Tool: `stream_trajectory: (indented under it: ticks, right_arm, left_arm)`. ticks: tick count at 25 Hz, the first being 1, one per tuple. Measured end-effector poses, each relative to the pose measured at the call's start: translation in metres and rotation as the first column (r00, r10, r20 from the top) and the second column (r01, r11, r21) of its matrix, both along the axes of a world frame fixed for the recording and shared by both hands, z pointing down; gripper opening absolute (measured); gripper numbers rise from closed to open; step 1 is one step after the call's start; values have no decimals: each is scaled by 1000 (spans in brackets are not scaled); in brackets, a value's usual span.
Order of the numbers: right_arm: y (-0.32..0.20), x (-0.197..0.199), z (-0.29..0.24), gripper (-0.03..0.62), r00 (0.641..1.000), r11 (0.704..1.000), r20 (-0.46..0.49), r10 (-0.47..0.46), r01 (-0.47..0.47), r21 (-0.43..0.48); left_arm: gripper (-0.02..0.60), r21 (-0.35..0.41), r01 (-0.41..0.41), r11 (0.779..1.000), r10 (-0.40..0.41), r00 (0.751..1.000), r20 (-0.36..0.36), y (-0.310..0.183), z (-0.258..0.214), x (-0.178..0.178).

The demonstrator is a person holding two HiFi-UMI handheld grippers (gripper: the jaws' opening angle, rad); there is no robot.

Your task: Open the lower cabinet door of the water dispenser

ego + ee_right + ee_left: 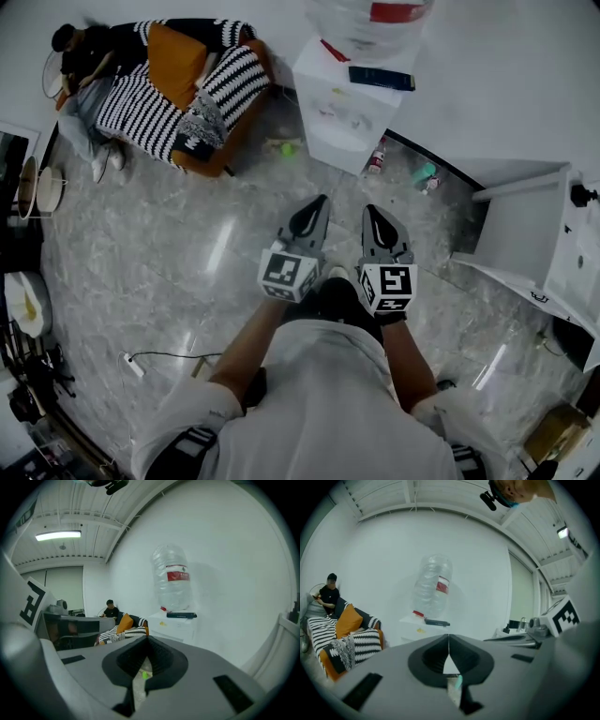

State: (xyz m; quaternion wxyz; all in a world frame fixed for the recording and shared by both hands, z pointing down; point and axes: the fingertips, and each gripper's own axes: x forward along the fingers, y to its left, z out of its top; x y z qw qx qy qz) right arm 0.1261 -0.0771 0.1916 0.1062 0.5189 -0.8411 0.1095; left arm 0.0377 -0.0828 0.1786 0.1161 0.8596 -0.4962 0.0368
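Observation:
The white water dispenser [343, 114] stands against the far wall with a clear bottle [367, 21] on top and a dark flat device [382, 79] on its lid. Its lower cabinet door is not clearly visible; the jaws hide it in both gripper views. My left gripper [321, 201] and right gripper [372, 210] hang side by side over the floor, well short of the dispenser, both shut and empty. In the left gripper view the left gripper [449, 637] points at the bottle [432, 585]. In the right gripper view the right gripper [147, 640] shows the dispenser [177, 624] ahead.
A sofa [192, 89] with striped blankets and an orange cushion stands at the left, a person [82, 47] sitting at its end. A green ball [288, 147] and small bottles [377, 157] lie on the floor by the dispenser. White furniture [525, 234] stands at the right.

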Motion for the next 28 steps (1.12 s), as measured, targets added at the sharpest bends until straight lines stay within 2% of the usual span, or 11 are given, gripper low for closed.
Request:
stream_trajectory:
  ticks: [6,11,18,21,25,28]
  right_arm:
    - [-35,4,86,9,999,999,-12,31,-31,-24]
    - [-63,-1,153,8,999,999,-19,37,-37,-13]
    - [-93,-13,239,8,999,999,-24,35,-35,17]
    - [-104,-14,268,9,999,999,-33,32,-31,34]
    - [-125,-19,300,9,997,995,-72,-11,18,99]
    - [-139,-20,324,9,997,989,-79,-18,29,146]
  left_arm:
    - [14,-29,6,1000,-5,1000,31,-40,87,-19]
    - [14,-53,4,999,-2,1000,27,-66,159,-28]
    - [14,-61,-56,997,57,998,13,-94,250,-35]
    - [14,-42,-70,997,71,997,10,-105,279,-38]
    - [14,9,-125,992,124,992,18,-122,313,-34]
    - [14,55,-136,989,136,991,9,-134,337,-34]
